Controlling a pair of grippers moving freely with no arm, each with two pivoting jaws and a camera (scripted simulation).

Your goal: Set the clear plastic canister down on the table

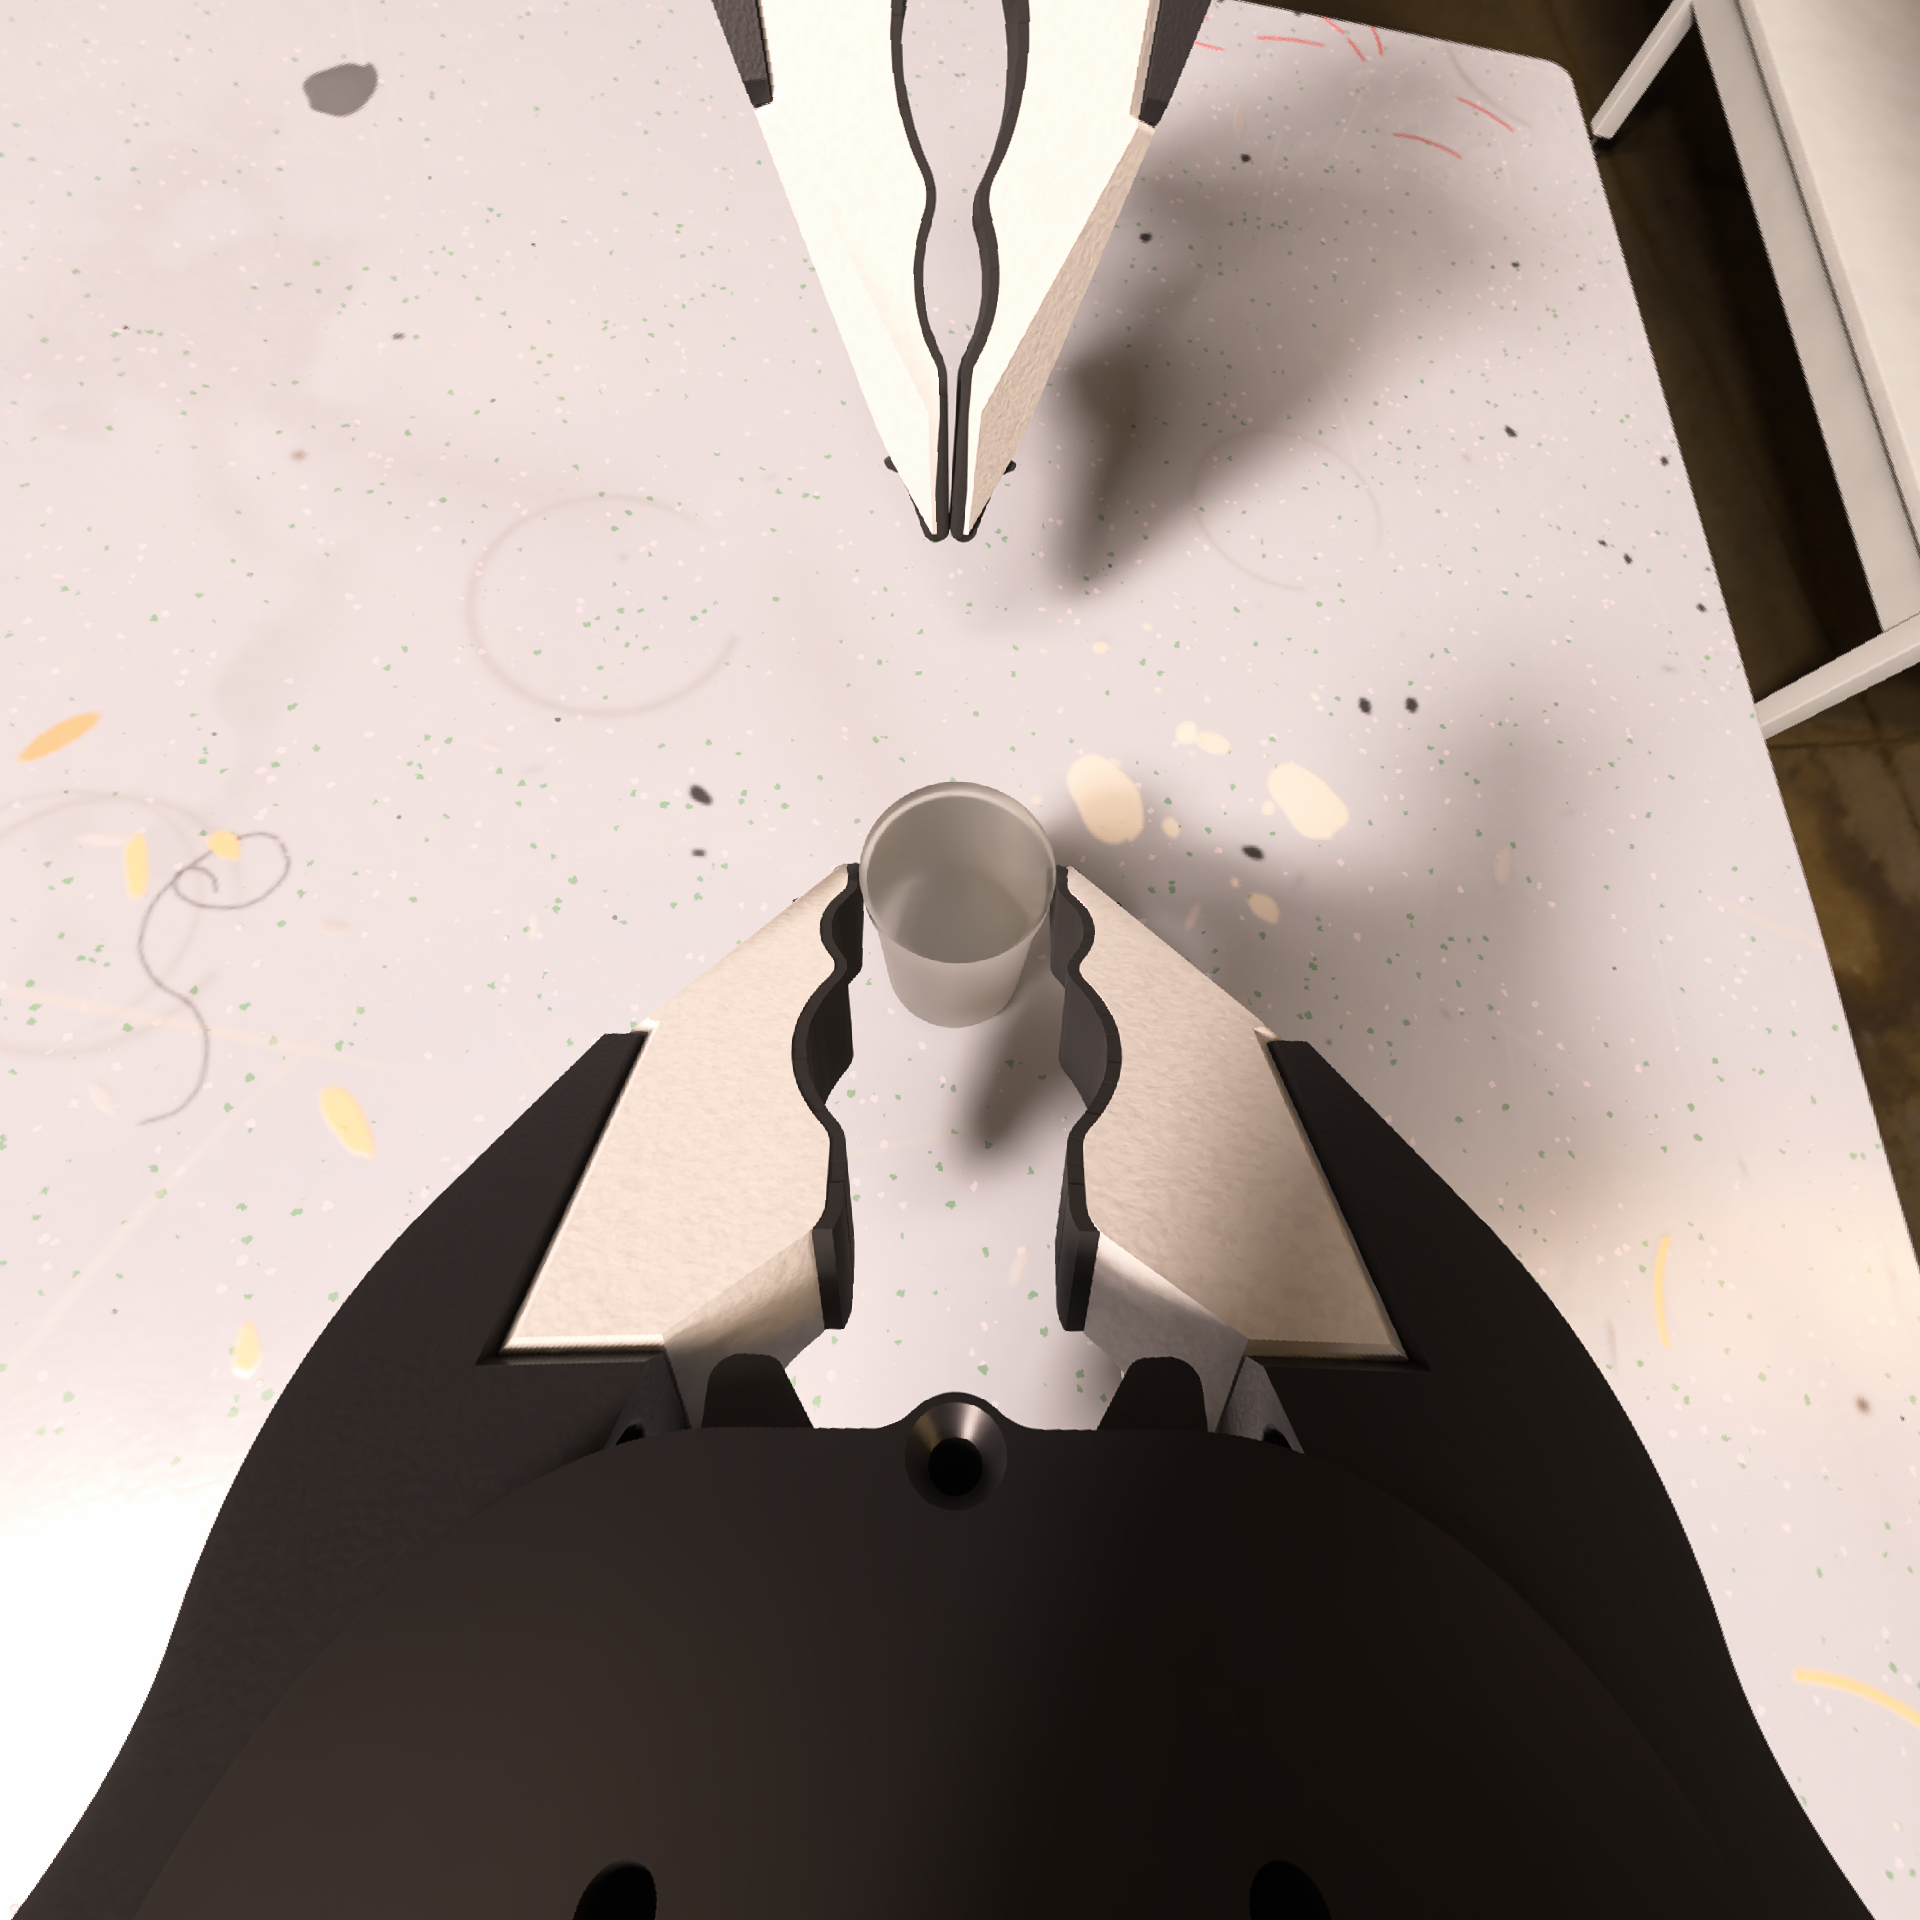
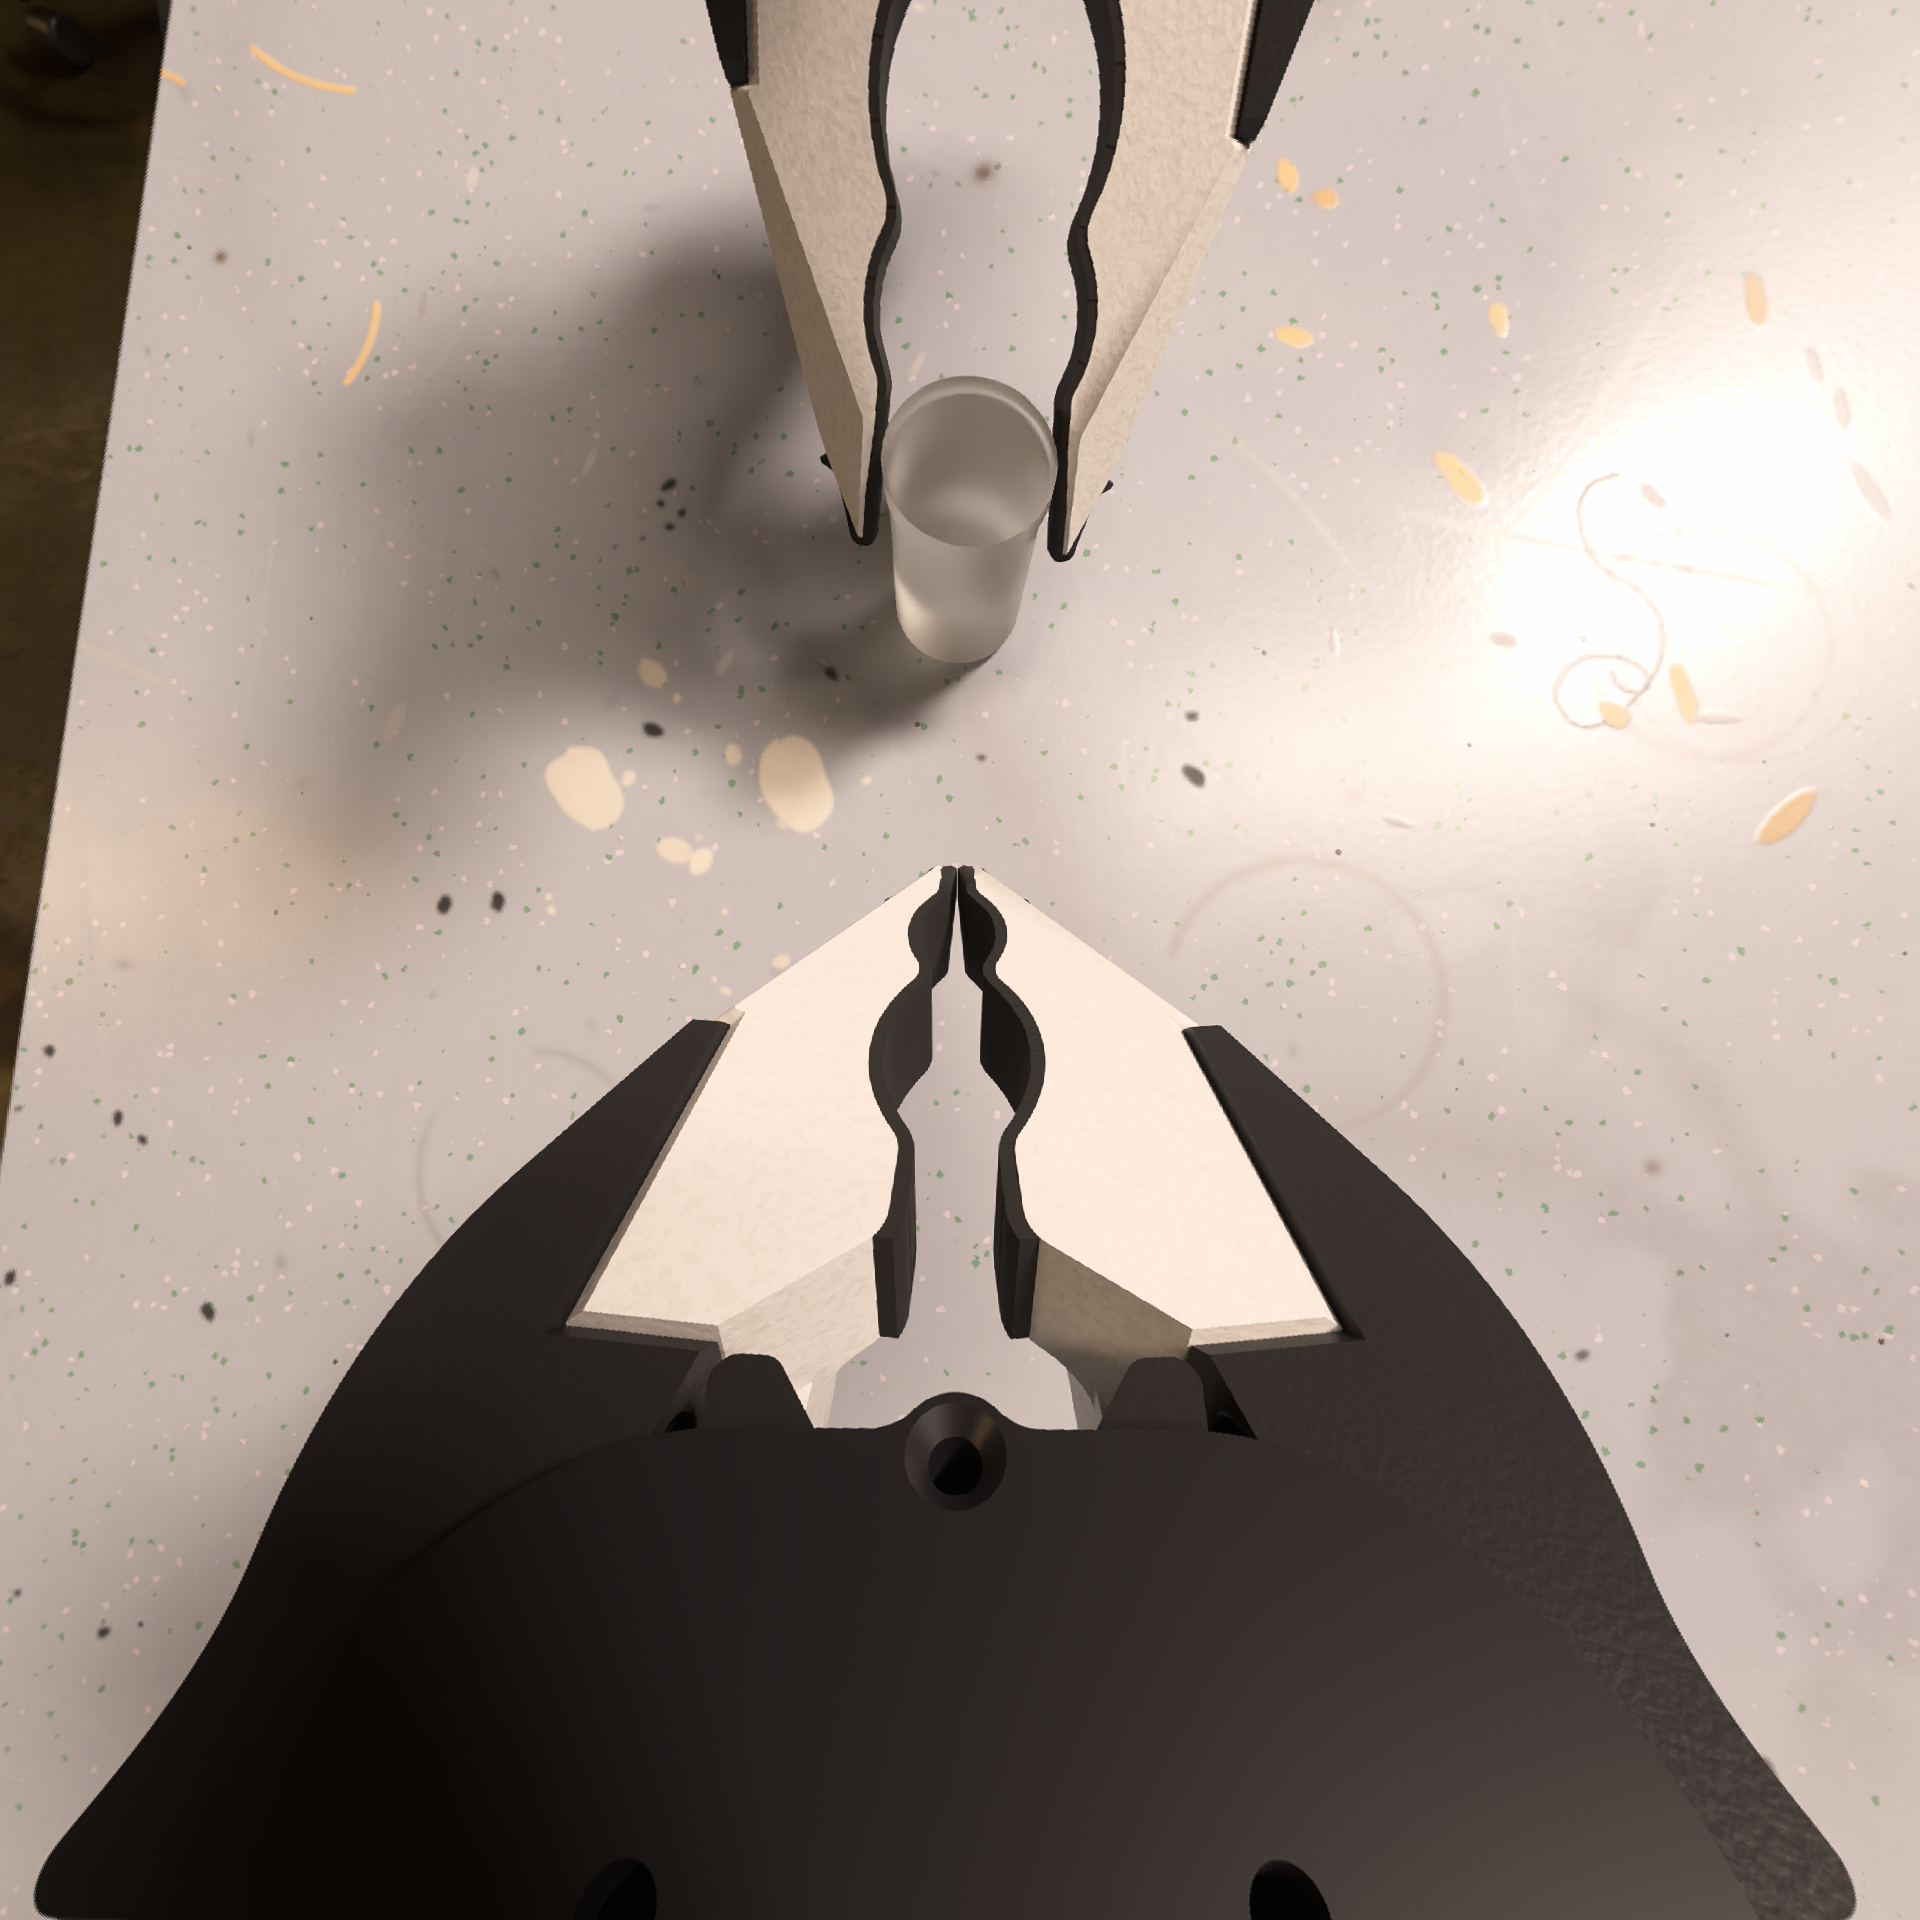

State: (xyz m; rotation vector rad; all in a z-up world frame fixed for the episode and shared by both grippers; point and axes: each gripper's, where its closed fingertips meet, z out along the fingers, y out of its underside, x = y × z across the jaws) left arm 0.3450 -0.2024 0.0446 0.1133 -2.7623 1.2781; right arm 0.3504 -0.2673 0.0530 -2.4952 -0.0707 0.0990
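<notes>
The left tongs [image 1: 957,883] are clamped on the clear plastic canister [image 1: 954,906], their dark wavy inner edges pressing its wall on either side near the rim, right at the fingertips [image 1: 850,904]. The canister stands upright with its open mouth up, frosted and see-through. Seen from the right wrist view, the same left tongs [image 2: 958,540] come in from the top and hold the canister [image 2: 961,520] by its upper part, while its base meets a dark shadow on the counter [image 2: 1351,1039]; whether the base actually touches the surface cannot be told for sure. The right tongs [image 2: 954,871] are closed together with nothing between them, tips meeting in a thin line, and they point toward the canister from a little way off, apart from it. In the left wrist view these right tongs [image 1: 951,532] hang opposite, tips down over the counter [image 1: 416,520]. The counter is pale and speckled, marked with faint ring stains, dark spots, cream splotches and a thin curly scribble [image 1: 208,935]. Past its far right edge stands a white frame [image 1: 1808,312] on a brown floor.
</notes>
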